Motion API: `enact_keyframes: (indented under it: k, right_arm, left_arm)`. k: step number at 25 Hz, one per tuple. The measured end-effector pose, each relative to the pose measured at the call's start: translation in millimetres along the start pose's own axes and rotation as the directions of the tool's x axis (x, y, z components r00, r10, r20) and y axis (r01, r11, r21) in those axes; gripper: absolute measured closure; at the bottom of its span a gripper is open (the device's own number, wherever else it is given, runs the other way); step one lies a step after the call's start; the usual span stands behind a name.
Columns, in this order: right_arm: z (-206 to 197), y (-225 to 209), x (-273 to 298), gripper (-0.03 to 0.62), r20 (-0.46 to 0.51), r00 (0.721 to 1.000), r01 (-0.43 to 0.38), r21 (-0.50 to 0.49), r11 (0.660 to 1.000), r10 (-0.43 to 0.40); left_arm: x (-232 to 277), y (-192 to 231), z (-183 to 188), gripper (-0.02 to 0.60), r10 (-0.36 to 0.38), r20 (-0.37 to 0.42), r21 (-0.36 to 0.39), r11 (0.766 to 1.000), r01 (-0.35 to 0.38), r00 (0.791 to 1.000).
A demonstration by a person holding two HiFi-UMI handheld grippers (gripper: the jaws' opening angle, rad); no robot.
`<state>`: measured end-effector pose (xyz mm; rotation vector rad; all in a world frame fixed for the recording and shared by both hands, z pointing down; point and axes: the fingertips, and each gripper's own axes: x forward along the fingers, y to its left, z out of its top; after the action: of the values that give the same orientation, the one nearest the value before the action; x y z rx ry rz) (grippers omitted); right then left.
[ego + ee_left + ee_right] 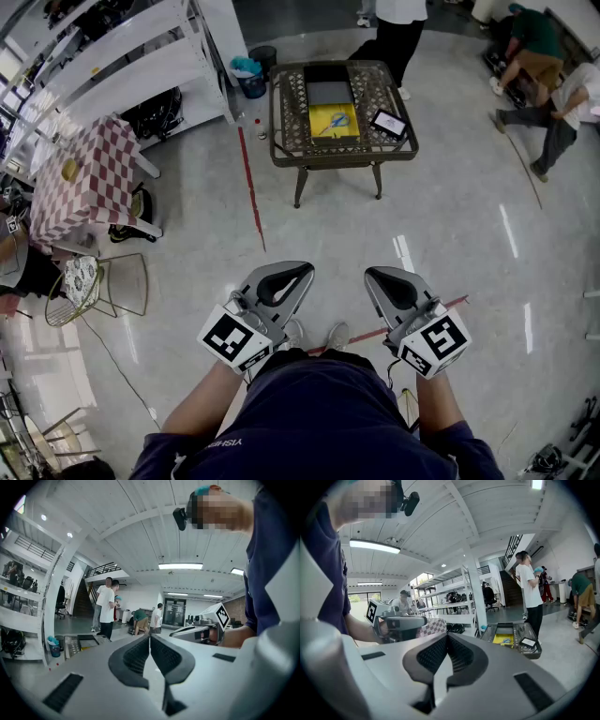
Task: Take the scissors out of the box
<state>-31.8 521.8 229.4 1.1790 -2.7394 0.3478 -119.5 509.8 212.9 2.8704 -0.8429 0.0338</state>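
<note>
Grey plastic fills my near view: the left gripper (pixel 150 639) and right gripper (pixel 447 638) sit at my waist, jaws pressed together with nothing between them. Well apart across the floor, the blue-handled scissors (pixel 333 120) lie in the yellow box (pixel 349 132) at the middle of the lattice table (pixel 291 142), with a tablet (pixel 388 123) near its right edge. If I arrive with the jaws shut, I'd likely shove the box instead of gripping the scissors.
</note>
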Motion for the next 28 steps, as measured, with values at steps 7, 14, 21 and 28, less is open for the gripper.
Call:
enact_keyframes:
  k: [7,14,21,28]
  right_arm:
    - [1,-8,-6,0.576,0.002,1.0,-0.003,-0.004,1.0,0.003]
    - [-2,-22,-19,0.576,0.027,1.0,-0.001,0.031,1.0,0.0]
    - [-12,-39,-44,0.576,0.017,1.0,-0.004,0.029,1.0,0.003]
    - [-15,-54,-53,0.576,0.009,1.0,-0.008,0.036,0.999,0.008]
  left_arm:
    - [8,-6,2,0.552,0.003,-0.001,0.003,1.0,-0.003,1.0]
    - [20,-16,-4,0.552,0.021,-0.005,-0.002,1.0,-0.021,1.0]
    - [36,-34,-12,0.552,0.046,-0.003,-0.003,0.999,-0.046,0.999]
    - [50,-39,-13,0.552,0.054,-0.005,-0.006,0.999,-0.054,0.999]
